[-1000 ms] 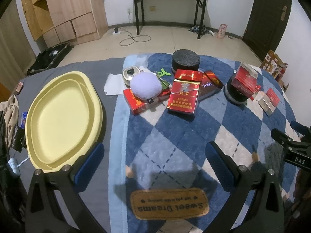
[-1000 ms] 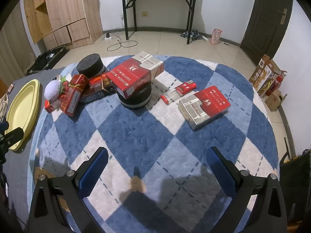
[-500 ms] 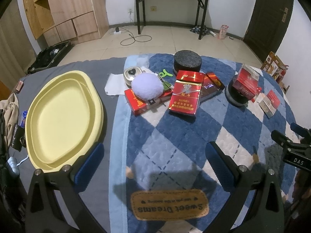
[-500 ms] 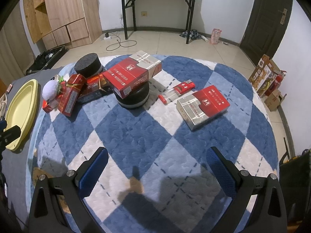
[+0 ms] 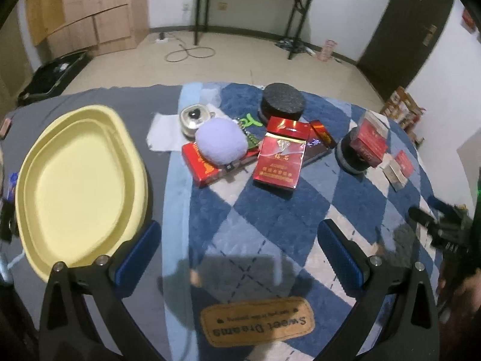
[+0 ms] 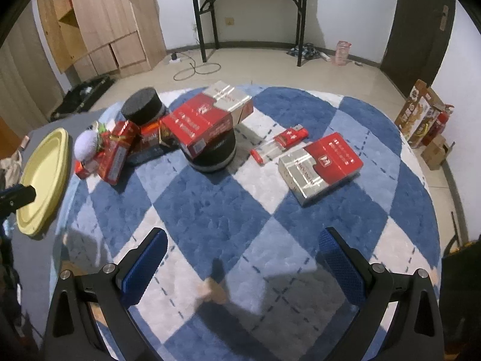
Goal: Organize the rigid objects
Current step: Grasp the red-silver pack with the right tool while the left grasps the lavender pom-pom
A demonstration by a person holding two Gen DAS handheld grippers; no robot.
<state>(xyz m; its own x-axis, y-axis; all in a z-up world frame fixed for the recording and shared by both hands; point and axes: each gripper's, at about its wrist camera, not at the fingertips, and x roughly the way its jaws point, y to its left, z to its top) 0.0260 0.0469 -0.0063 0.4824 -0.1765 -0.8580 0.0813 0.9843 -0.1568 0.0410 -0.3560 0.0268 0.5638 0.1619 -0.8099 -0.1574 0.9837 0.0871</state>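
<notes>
- The blue-and-white diamond-patterned rug point(image 6: 210, 210) covers most of the surface and carries all the loose items; a brown "Sweet Dreams" label point(image 5: 257, 325) sits at its near edge in the left wrist view.
- The pale yellow oval tray point(image 5: 78, 180) lies off the rug's left side on grey cloth, shallow with a stepped rim.
- The left gripper point(image 5: 237, 249) hangs over the rug's near edge with its blue-padded jaws spread wide, nothing between them.
- The right gripper point(image 6: 240, 258) likewise has its jaws wide apart and empty, above bare rug.
- A red and silver cigarette carton point(image 6: 320, 167) lies flat by itself on the right of the rug.
- A second red carton point(image 6: 204, 120) rests tilted on top of a black round container point(image 6: 215, 155).
- A red cigarette pack point(image 5: 281, 159) leans in the cluster at the rug's far left.
- A lilac fluffy pom-pom point(image 5: 222, 146) sits on another red pack point(image 5: 204, 168).
- A black foam-topped jar point(image 5: 282, 103) stands behind them.
- A small red lighter point(image 6: 291, 136) lies between the round container and the lone carton.
</notes>
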